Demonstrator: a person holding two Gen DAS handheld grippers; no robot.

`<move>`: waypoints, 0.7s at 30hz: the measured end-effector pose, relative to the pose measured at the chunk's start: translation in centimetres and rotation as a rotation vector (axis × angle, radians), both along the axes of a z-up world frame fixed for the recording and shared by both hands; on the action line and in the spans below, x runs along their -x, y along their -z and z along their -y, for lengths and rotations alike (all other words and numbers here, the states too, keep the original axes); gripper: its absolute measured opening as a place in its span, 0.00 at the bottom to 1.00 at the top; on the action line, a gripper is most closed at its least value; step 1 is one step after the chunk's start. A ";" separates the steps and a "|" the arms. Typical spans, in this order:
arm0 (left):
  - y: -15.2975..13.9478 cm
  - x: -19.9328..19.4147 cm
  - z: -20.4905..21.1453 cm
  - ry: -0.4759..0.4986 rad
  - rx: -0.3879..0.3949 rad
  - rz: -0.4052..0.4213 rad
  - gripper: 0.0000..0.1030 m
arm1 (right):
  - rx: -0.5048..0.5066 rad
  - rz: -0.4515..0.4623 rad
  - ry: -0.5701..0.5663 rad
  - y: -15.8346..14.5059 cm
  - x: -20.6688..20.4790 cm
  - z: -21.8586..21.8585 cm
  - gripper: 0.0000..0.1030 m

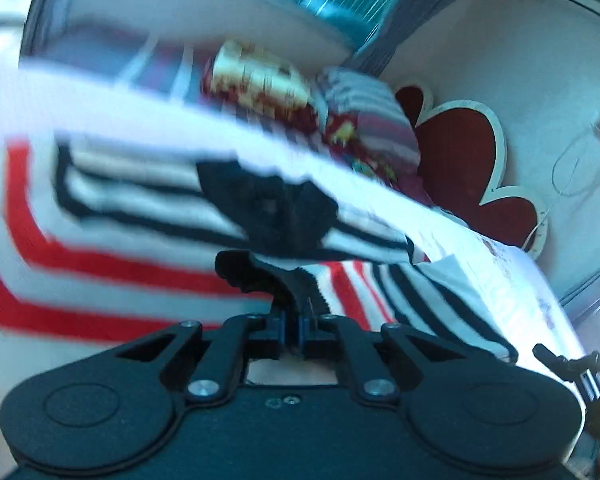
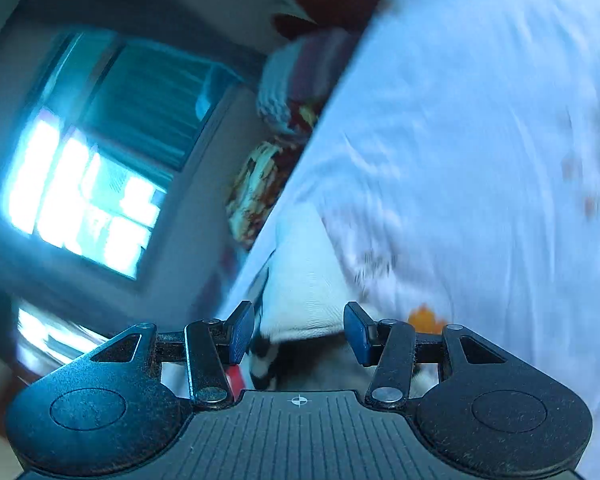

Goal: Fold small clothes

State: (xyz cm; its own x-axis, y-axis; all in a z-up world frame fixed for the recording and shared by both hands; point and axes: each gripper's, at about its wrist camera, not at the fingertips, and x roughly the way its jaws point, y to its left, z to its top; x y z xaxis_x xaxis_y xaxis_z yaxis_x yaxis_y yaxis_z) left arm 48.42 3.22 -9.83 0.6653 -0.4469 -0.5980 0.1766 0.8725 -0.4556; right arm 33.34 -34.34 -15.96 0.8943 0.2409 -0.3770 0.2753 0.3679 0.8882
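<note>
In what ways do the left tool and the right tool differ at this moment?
The left tool is shut on the red, black and white striped knit garment; the right tool stands open. The left tool's pads pinch the fabric, while the right tool's blue pads hold nothing. Both are black, two-fingered tools.

A red flower-shaped headboard [image 1: 466, 160] with a pale border was seen against the wall. Patterned pillows [image 1: 268, 80] were piled beside it. A bright window [image 2: 80, 200] was seen, blurred.
</note>
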 end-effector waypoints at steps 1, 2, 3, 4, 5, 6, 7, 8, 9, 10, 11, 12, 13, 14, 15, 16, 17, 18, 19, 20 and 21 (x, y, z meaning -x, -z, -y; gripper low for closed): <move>-0.5 0.2 -0.5 -0.009 -0.022 0.017 0.04 | -0.048 -0.002 0.000 0.7 -0.2 0.4 0.48; -0.8 0.4 -1.0 -0.014 -0.042 0.024 0.04 | -0.083 -0.005 -0.003 1.3 -0.4 0.8 0.48; -0.7 0.4 -1.5 -0.015 -0.065 0.019 0.04 | -0.110 -0.008 -0.012 1.8 -0.6 1.1 0.48; -0.6 0.3 -1.9 -0.015 -0.076 0.003 0.04 | -0.137 -0.014 -0.026 2.4 -0.9 1.3 0.48; -0.2 0.2 -2.3 -0.017 -0.077 -0.014 0.04 | -0.165 -0.027 -0.040 2.9 -1.5 1.3 0.48; 0.1 0.2 -2.4 -0.016 -0.076 -0.029 0.04 | -0.175 -0.045 -0.052 3.5 -2.0 1.4 0.48; 0.3 0.2 -2.5 -0.018 -0.076 -0.036 0.04 | -0.169 -0.059 -0.062 3.7 -2.3 1.1 0.48; 0.5 0.4 -2.7 -0.022 -0.075 -0.040 0.04 | -0.156 -0.064 -0.067 3.8 -2.6 1.2 0.48; 0.6 0.4 -2.6 -0.024 -0.075 -0.044 0.04 | -0.139 -0.067 -0.071 3.7 -2.9 1.3 0.48; 0.8 0.4 -2.4 -0.029 -0.077 -0.046 0.04 | -0.120 -0.072 -0.080 3.7 -3.3 1.3 0.47; 0.9 0.4 -2.4 -0.035 -0.078 -0.046 0.04 | -0.091 -0.075 -0.097 3.5 -3.7 1.2 0.45; 0.9 0.5 -2.4 -0.040 -0.078 -0.045 0.04 | -0.025 -0.080 -0.116 2.9 -4.0 0.7 0.08; 0.8 0.7 -2.5 -0.051 -0.075 -0.035 0.04 | 0.050 -0.088 -0.133 2.3 -4.3 0.4 0.05; 0.9 0.9 -2.8 -0.059 -0.071 -0.014 0.04 | 0.107 -0.077 -0.145 1.5 -4.1 0.2 0.05; 0.5 1.1 -2.7 -0.056 -0.081 0.004 0.04 | 0.137 -0.055 -0.154 1.0 -3.9 -0.2 0.05; 0.3 1.0 -2.5 -0.052 -0.107 0.011 0.04 | 0.172 -0.046 -0.158 0.6 -3.7 -0.6 0.05; 0.3 0.9 -2.1 -0.044 -0.139 -0.002 0.04 | 0.209 -0.057 -0.167 0.5 -3.9 -0.8 0.05; 0.7 0.6 -2.0 -0.040 -0.154 -0.027 0.04 | 0.248 -0.095 -0.175 0.7 -3.8 -1.2 0.05; 1.2 0.3 -2.0 -0.042 -0.155 -0.053 0.04 | 0.257 -0.130 -0.177 1.3 -4.1 -1.3 0.05; 1.5 0.3 -2.0 -0.046 -0.155 -0.066 0.04 | 0.245 -0.137 -0.176 1.9 -4.0 -1.3 0.05; 1.2 0.6 -2.1 -0.052 -0.149 -0.054 0.04 | 0.250 -0.126 -0.174 1.7 -3.8 -1.3 0.05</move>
State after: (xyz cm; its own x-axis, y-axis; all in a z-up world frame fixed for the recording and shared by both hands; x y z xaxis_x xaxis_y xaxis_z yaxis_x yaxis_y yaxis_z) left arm 47.79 5.28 -11.07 0.6502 -0.3170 -0.6905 0.1086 0.9382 -0.3285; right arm 37.10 -32.99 -17.66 0.7906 0.2723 -0.5485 0.2909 0.6212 0.7277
